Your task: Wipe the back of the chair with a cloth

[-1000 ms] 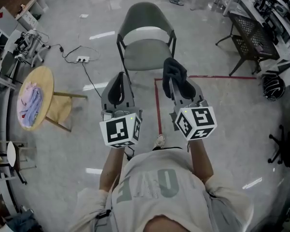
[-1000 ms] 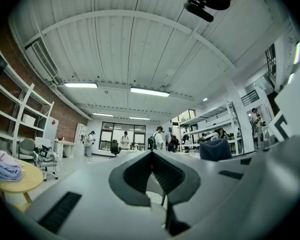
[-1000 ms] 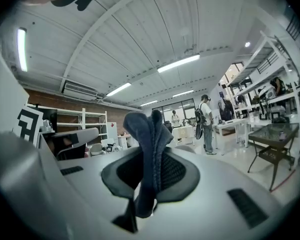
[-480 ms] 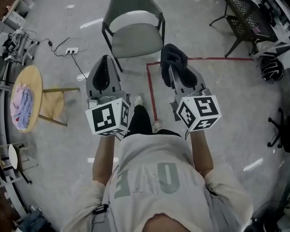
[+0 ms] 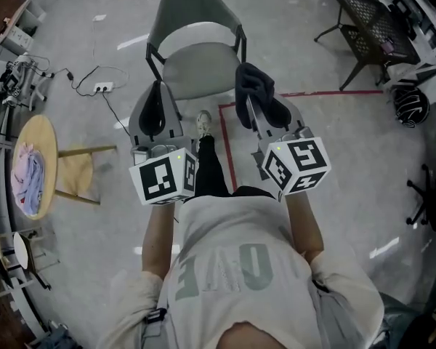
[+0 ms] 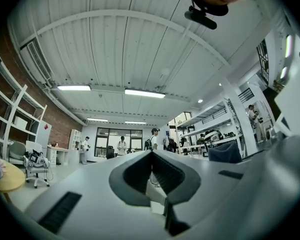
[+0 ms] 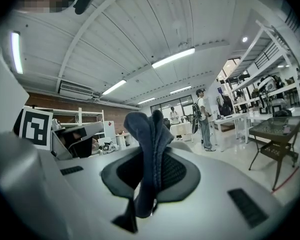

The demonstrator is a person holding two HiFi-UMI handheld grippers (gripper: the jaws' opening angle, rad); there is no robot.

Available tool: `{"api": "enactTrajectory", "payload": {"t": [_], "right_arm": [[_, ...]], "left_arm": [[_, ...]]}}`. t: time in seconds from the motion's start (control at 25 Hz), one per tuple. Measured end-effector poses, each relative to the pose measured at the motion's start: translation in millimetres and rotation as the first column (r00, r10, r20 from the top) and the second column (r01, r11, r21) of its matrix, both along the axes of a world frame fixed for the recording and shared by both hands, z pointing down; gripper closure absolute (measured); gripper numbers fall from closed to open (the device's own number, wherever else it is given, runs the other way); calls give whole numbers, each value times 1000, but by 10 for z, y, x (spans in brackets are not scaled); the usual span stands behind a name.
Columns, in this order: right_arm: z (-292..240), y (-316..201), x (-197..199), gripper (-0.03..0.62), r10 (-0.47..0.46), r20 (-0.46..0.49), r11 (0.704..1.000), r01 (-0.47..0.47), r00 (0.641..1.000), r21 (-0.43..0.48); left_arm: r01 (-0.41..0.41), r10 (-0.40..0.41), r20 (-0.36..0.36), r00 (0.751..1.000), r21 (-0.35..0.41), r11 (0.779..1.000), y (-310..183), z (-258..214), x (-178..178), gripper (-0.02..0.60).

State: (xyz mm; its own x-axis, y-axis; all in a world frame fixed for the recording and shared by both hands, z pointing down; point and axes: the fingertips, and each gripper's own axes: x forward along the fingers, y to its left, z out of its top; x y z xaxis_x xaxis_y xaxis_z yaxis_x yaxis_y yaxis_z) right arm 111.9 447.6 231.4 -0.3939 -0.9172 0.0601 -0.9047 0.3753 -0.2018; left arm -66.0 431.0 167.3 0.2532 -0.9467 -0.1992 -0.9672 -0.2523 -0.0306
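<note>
Pointing toward chair [image 5: 194, 7], cloth [image 5: 248, 82] in right gripper [image 5: 259, 112]

Dark bunched cloth [image 5: 253, 86], pinched in right hand-held gripper [image 7: 151, 173], near upright grey chair [image 5: 200, 75].

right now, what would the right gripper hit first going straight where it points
Likely nothing near: the right gripper, shut on the cloth, aims level into open room. The chair sits ahead in the head view but not in its own view, so probably below its line.
</note>
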Motion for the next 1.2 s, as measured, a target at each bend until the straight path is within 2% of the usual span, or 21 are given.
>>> {"api": "enactTrajectory", "payload": {"t": [0.24, 0.52, 0.88, 1.04, 1.2], "right_arm": [[122, -747, -66, 537, -25, -16, 999, 24, 1000, -28], [-183, -2142, -471, 537, -39, -49, 999, 38, 998, -8], [-502, -3936, -953, 537, -23, -64, 1000, 23, 998, -9], [-457, -4519, -1100, 537, -19, -63, 999, 17, 998, -35], [-350, -4898, -1107, 537, 1, -60, 997, -5, 998, -72]], "left_arm": [[4, -5, -19, 1000, -16, 1000, -627, 185, -20, 565], [16, -17, -57, 998, -15, 1000, -2047, -26, -380, 565], [-25, 28, -72, 997, 30, 999, -3900, -488, -768, 566], [-28, 29, -55, 998, 31, 999, -4516, -513, -892, 565], [-47, 48, -43, 998, 10, 999, -4939, -496, -858, 566]]}}
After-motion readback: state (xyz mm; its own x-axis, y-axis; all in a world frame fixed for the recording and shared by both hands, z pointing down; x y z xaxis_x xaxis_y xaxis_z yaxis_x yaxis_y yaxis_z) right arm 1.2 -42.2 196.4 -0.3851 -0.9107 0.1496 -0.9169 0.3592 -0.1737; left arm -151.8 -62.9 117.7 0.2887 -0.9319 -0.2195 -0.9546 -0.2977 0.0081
